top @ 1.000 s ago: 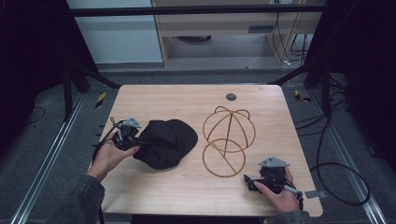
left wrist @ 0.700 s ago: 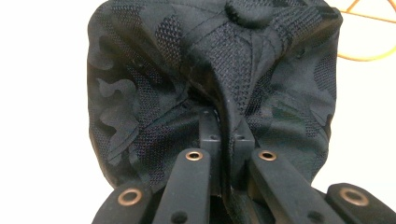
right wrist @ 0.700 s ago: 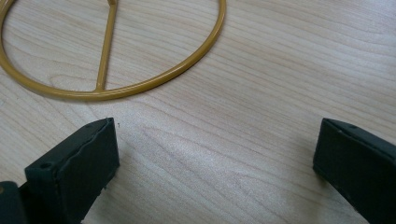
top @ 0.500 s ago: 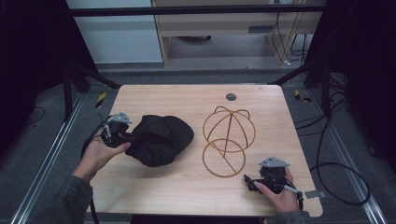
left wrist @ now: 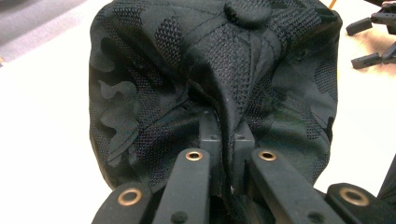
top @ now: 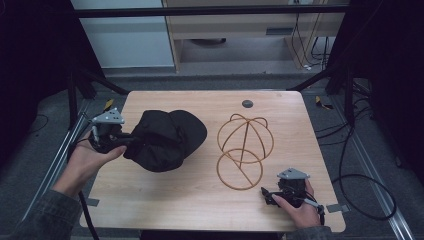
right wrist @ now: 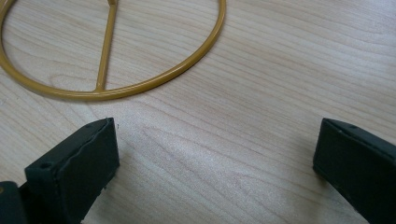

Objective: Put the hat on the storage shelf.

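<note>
A black camouflage cap point(top: 165, 139) lies on the left half of the wooden table point(top: 200, 200). My left gripper point(top: 131, 142) sits at the cap's left side, shut on a fold of the cap point(left wrist: 224, 84), which bunches up between the jaws. A gold wire hat stand point(top: 243, 150) stands right of the cap, its round base point(right wrist: 112, 88) flat on the wood. My right gripper point(top: 265, 194) rests on the table near the front right corner, just in front of the stand's base, open with nothing between its fingers point(right wrist: 74, 172).
A small dark round disc point(top: 247, 103) is set in the table near its far edge. The table's left edge is right below my left hand. Metal frame rails and cables run along the floor on both sides.
My left gripper has pulled the cap leftward toward the table's left edge. The right gripper has stayed put.
</note>
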`<state>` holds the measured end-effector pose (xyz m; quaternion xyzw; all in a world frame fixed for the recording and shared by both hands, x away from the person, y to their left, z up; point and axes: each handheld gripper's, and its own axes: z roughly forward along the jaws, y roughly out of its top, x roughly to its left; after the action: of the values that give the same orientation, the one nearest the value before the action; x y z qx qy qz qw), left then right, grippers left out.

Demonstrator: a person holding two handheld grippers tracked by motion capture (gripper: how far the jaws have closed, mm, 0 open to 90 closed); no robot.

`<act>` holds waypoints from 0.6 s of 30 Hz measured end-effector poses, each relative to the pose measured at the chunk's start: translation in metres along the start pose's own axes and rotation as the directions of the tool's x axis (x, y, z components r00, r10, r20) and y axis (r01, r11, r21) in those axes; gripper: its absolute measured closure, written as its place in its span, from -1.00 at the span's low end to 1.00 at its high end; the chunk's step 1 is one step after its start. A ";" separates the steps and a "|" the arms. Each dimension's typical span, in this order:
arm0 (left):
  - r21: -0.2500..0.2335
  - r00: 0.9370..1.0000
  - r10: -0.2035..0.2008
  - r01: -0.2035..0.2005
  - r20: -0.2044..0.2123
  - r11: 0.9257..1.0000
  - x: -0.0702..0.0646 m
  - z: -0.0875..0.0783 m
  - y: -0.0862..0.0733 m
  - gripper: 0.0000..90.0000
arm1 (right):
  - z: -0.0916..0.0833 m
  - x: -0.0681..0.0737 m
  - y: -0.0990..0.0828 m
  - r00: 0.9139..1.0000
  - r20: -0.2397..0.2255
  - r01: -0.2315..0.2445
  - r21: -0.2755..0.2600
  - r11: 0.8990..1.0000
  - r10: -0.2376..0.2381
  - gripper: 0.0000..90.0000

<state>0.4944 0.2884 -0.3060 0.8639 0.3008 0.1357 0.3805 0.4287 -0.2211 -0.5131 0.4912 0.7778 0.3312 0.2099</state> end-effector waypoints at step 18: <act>-0.094 0.997 0.069 -0.070 -0.019 0.993 -0.016 -0.051 0.038 0.95 | 0.000 0.000 0.000 1.000 0.000 0.001 0.000 1.000 -0.001 -0.99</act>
<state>0.4738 0.2879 -0.2436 0.8538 0.2667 0.1700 0.4135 0.4287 -0.2212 -0.5130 0.4906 0.7781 0.3311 0.2103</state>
